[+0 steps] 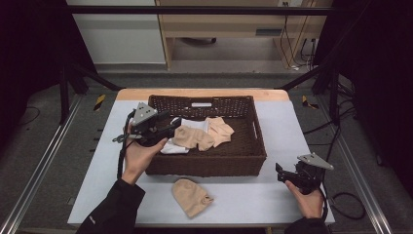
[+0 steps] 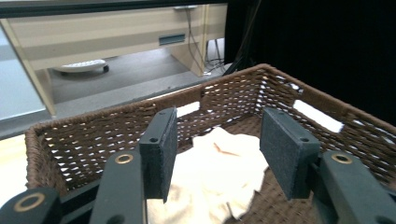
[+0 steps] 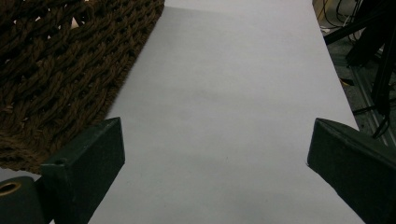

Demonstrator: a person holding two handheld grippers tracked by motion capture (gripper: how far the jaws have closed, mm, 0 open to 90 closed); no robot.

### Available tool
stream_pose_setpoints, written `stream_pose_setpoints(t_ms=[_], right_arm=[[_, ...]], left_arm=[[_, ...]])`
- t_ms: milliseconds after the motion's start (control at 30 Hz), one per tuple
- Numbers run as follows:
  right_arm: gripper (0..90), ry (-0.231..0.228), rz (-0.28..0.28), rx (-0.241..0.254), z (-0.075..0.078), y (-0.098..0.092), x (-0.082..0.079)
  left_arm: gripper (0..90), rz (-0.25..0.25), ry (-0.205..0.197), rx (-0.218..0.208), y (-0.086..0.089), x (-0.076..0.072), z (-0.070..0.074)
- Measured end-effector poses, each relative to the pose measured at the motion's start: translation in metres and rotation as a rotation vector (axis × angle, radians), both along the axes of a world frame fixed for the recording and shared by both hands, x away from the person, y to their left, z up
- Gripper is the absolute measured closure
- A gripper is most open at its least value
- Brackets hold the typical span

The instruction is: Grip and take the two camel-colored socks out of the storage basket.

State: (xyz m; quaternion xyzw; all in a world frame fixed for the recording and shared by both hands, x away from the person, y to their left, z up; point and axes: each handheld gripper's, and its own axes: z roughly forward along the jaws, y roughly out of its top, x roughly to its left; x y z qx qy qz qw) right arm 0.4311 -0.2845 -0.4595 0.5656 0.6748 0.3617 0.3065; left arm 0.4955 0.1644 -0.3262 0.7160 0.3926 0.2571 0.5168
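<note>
Socks into basket job, by the look of it. One beige sock [image 1: 192,196] left on the tabletop [image 1: 272,195], just in front of the basket's near wall, toward its left half. Inside the basket [image 1: 253,158]: beige socks [image 1: 202,134] bunched left of centre, a white one [image 1: 174,147] under them near the left wall.

L claw [image 1: 171,127] sits over the basket's left wall, pointing in. In the left gripper view its jaws stand wide apart, nothing between the pads [image 2: 161,149], beige heap [image 2: 219,177] lying below and beyond them. Empty, I judge.

R claw [image 1: 281,171] rests off the basket's right front corner, jaws spread wide, bare tabletop [image 3: 224,116] between them, basket weave [image 3: 56,70] just beside one jaw.

Risks from here:
- L claw going back for the last sock must clear the near wall; a low path could clip the rim, shove the basket.
- Sock is limp, flat on the tabletop: a shallow pinch may slide it or grab one layer only, then drop it short.
- R claw close to the corner; any swing could nudge the basket.
- Trailing cable near L hand [image 1: 141,156] might snag.
</note>
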Motion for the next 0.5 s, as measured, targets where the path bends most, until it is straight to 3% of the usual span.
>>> stream_pose_setpoints(t_ms=[133, 167, 267, 400, 500], right_arm=[[4.3, -0.002, 0.0, 0.001, 0.0, 0.0, 0.0], [4.3, 0.001, 0.001, -0.002, 0.0, 0.0, 0.0], [4.4, 0.003, 0.002, -0.002, 0.0, 0.0, 0.0], [4.4, 0.007, 0.001, -0.002, -0.001, 0.0, 0.001], [4.4, 0.006, -0.001, -0.001, -0.001, 0.0, 0.001]], left_arm=[[46.2, 0.031, 0.01, 0.016, 0.001, 0.014, -0.006], [46.2, 0.064, 0.025, 0.032, 0.003, 0.025, -0.012], [46.2, 0.096, 0.051, 0.025, 0.008, 0.04, -0.018], [46.6, 0.113, 0.067, 0.027, 0.01, 0.052, -0.025], [46.6, 0.116, 0.072, 0.051, 0.007, 0.064, -0.035]])
